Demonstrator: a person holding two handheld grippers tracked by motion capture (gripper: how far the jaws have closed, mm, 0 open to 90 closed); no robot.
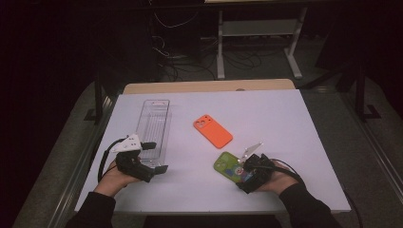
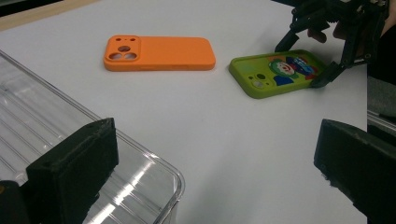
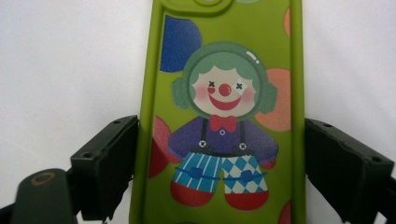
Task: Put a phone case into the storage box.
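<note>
Between right gripper (image 3: pixel 224 163) jaws: green phone case (image 3: pixel 224 93), edges just clear.

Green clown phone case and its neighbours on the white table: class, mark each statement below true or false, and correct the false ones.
1. The green rubbery phone case with a clown picture lies between the right gripper's fingers. True.
2. The orange rubbery phone case sits inside the clear plastic rectangular tray. False: it lies on the white table, beside the tray.
3. The left gripper grips the orange case. False: its fingers are open near the tray's end.
4. Both cases lie camera cut-outs up. True.
</note>
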